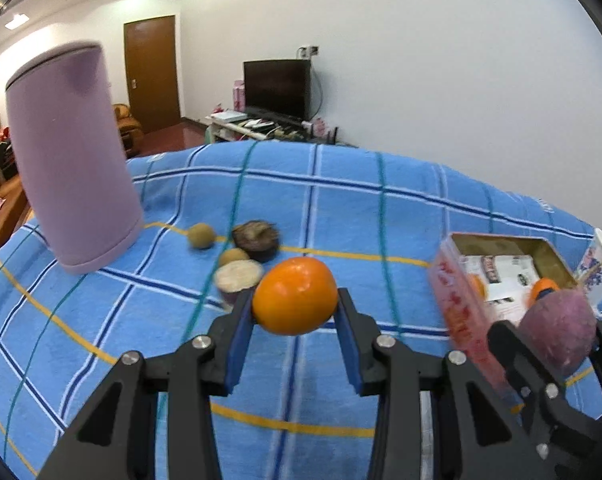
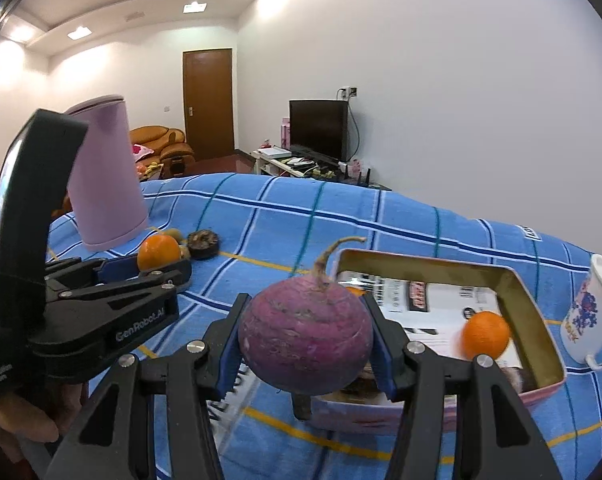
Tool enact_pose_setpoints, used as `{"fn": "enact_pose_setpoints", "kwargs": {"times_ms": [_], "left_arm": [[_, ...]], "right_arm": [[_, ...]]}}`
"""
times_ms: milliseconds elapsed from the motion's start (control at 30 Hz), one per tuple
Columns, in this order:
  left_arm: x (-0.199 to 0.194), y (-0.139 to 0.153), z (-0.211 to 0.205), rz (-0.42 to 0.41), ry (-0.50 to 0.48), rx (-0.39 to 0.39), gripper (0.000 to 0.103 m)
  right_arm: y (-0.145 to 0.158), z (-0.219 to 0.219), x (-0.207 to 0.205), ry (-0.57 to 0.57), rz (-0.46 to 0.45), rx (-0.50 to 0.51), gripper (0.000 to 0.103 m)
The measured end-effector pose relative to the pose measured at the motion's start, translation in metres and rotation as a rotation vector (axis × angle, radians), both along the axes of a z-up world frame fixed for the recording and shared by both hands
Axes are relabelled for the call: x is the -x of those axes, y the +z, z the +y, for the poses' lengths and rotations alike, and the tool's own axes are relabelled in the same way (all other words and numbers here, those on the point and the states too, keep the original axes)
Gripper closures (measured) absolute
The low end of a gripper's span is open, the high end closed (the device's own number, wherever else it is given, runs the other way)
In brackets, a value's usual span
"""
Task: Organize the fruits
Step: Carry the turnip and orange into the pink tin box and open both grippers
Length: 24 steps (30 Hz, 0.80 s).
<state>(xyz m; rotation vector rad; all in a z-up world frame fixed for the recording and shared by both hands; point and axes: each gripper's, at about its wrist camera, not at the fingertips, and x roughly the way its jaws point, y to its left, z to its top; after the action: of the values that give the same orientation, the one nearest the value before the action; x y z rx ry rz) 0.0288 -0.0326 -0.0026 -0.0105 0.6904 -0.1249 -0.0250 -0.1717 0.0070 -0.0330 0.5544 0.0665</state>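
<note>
White walls, a brown door (image 2: pixel 209 102) and a dark TV (image 2: pixel 318 128) sit behind the blue plaid cloth (image 1: pixel 341 208). From left: a lilac canister (image 1: pixel 71 160); 2 small brown fruits beside a cut dark one; the left gripper (image 1: pixel 295 314) clamped on a glossy orange (image 1: pixel 295 295); the right gripper (image 2: pixel 307 344) clamped on a purple turnip (image 2: pixel 305 340) above a gold-lined tin (image 2: pixel 537 320); a printed mug (image 2: pixel 591 316).

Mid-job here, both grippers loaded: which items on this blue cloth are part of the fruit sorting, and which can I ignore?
Part of the job:
- orange held in the left gripper
- purple round vegetable held in the right gripper
- open tin box, one small orange inside
- loose fruits on the cloth

Lying about:
- lilac cylinder
- white mug
- television
</note>
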Motion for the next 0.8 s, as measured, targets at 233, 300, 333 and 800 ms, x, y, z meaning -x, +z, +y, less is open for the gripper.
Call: {"fn": "enact_pose_setpoints", "kwargs": {"times_ms": [233,300,333,800], "left_arm": [[0.005,0.009,-0.038,-0.031,-0.074,0.006,0.061],[0.007,0.01,-0.048,-0.035,-0.094,0.005,0.061],[0.007,0.01,-0.054,-0.037,-0.106,0.003,0.061],[0.007,0.008,-0.126,-0.049,-0.238,0.008,0.061]], "right_arm": [[0.005,-0.039,0.006,-0.049,-0.021,-0.014,0.048],[0.007,-0.051,0.006,-0.073,-0.028,-0.015,0.048],[0.008,-0.059,0.007,-0.089,-0.032,-0.021,0.048],[0.011,-0.147,-0.004,-0.278,-0.033,-0.077,0.048]]}}
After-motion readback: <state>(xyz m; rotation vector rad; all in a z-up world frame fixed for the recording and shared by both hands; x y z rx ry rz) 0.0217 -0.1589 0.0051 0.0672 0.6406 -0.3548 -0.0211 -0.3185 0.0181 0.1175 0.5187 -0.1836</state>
